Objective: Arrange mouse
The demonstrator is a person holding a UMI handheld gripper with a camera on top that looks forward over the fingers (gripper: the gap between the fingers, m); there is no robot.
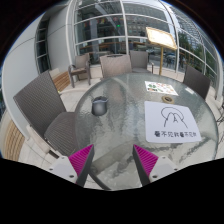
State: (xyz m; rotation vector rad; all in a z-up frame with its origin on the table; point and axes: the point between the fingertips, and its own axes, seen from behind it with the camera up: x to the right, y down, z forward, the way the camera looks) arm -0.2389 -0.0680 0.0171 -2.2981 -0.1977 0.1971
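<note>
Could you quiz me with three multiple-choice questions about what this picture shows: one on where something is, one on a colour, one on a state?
1. Where does the small dark mouse lie?
A. On the round glass table, beyond the fingers
B. On the grey wicker chair
C. Between the fingers

2. What colour are the pads on the gripper fingers?
A. Green
B. Magenta
C. Yellow

3. How do the fingers stand?
A. Shut on the mouse
B. Shut on the white printed paper sheet
C. Open, holding nothing

Answers: 1 A, the mouse rests on the glass far ahead of the fingers. 2 B, both inner faces show magenta. 3 C, a wide gap with only tabletop shows between them.
</note>
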